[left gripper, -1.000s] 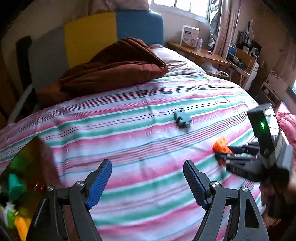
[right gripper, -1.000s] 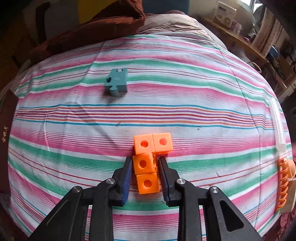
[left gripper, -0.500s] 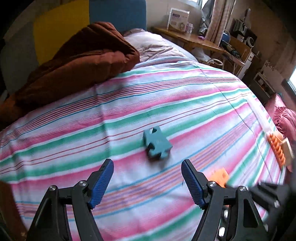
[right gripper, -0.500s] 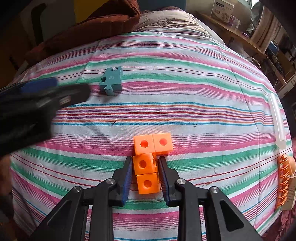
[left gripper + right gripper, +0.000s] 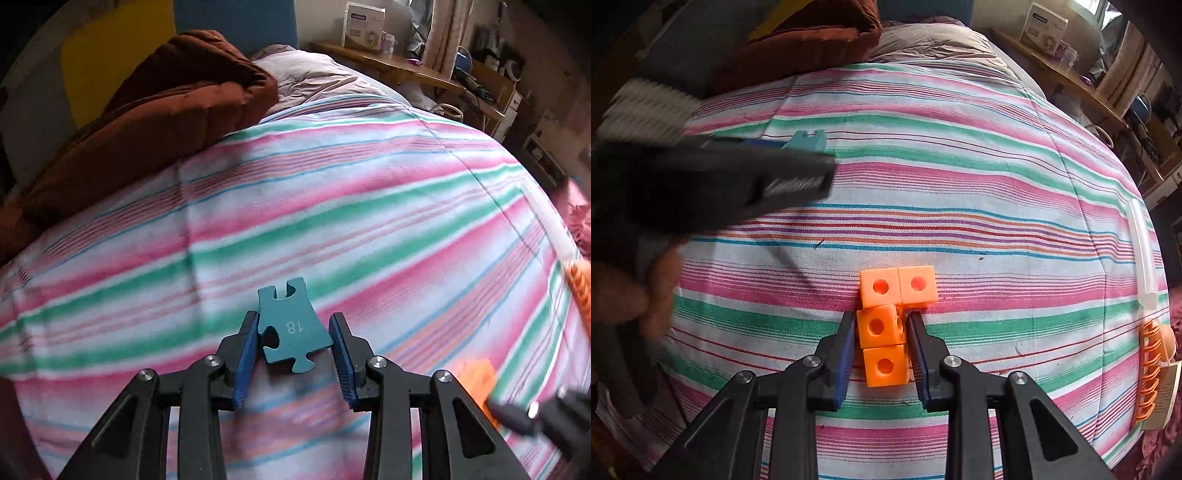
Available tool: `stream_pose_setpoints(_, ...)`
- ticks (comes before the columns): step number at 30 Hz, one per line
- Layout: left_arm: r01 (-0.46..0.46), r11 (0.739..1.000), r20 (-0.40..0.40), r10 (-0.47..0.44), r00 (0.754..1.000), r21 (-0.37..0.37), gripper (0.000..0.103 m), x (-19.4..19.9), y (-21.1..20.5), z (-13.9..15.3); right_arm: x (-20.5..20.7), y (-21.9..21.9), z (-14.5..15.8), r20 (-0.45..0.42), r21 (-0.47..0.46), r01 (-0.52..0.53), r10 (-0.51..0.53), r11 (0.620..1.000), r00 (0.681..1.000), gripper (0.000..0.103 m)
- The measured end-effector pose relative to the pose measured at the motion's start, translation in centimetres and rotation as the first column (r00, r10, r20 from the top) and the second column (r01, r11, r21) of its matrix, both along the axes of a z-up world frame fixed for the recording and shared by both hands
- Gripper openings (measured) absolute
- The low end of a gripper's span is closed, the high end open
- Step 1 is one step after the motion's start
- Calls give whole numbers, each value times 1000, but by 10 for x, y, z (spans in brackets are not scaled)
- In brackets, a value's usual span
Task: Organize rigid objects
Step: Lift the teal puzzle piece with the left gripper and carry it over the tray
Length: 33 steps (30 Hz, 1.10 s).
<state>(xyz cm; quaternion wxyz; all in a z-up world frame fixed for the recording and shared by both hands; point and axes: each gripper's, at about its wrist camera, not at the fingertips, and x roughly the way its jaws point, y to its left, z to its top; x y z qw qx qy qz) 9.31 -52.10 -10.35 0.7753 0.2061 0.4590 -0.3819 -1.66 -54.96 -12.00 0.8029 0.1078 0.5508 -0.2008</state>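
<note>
Striped bedding in pink, green and white covers the bed [image 5: 369, 206] in the left wrist view, with a brown quilt [image 5: 155, 122] bunched at the far end and a wooden desk [image 5: 406, 74] beyond. The left gripper [image 5: 293, 343] has just been closing, and its blue pads now sit against both sides of the teal puzzle piece [image 5: 290, 328], numbered 18, which lies flat on the sheet. To do this step well, I would keep the squeeze centred on the piece's wider body, not its tabs, and lift straight up so the thin piece does not swivel or drag the cloth.

From the right wrist view, the right gripper [image 5: 881, 339] is clenched on the orange block cluster [image 5: 886, 325], four linked cubes resting on the bed near its front edge. An orange clip [image 5: 1148, 373] lies well apart at the right edge. Holding the cluster steady seems sensible while the other hand works.
</note>
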Motion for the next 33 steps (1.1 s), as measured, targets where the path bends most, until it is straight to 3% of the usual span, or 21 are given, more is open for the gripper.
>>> stream_pose_setpoints(15, 12, 1000, 25, -12, 1000, 1, 38, -90, 128, 6, -4, 24, -2, 34, -116, -80, 85, 990, 996, 27)
stream_pose_setpoints(20, 11, 1000, 41, -10, 999, -2, 38, -104, 147, 7, -5, 35, -3, 41, -180, -108, 117, 978, 992, 26)
stream_pose_setpoints(33, 2, 993, 146, 16, 989, -119, 39, -132, 201, 64, -9, 28, -4, 95, -163, -100, 116, 982, 989, 27)
